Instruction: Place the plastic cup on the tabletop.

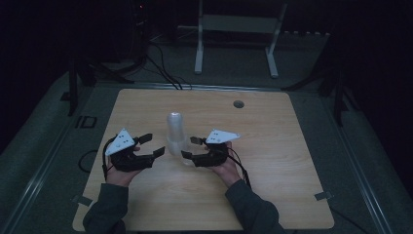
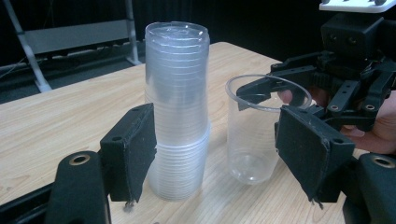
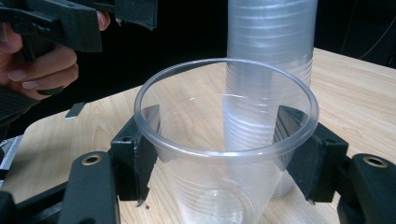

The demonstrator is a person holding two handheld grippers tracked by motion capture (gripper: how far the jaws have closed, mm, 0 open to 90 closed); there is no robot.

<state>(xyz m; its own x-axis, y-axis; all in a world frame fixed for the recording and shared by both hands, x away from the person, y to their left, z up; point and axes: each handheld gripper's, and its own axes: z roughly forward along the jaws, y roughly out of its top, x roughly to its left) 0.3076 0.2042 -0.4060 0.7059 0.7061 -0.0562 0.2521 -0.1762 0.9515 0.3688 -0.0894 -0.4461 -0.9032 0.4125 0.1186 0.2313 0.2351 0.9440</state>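
Note:
A tall stack of clear plastic cups (image 1: 175,129) stands on the wooden table (image 1: 272,146) near its middle. Just in front of the stack, a single clear cup (image 1: 187,155) stands upright, mouth up. My right gripper (image 1: 190,147) is shut on this cup; in the right gripper view the pads (image 3: 140,149) press its wall just under the rim (image 3: 219,154). My left gripper (image 1: 155,145) hovers open to the left of the stack. In the left gripper view its jaws stand wide apart (image 2: 217,140), with the stack (image 2: 177,116) and the single cup (image 2: 254,135) ahead of them, untouched.
A round cable hole (image 1: 238,104) sits near the table's far edge. Beyond the table a white metal frame (image 1: 238,29) stands on the floor, with black cables (image 1: 160,68) and dark stands at the left. The room is dim.

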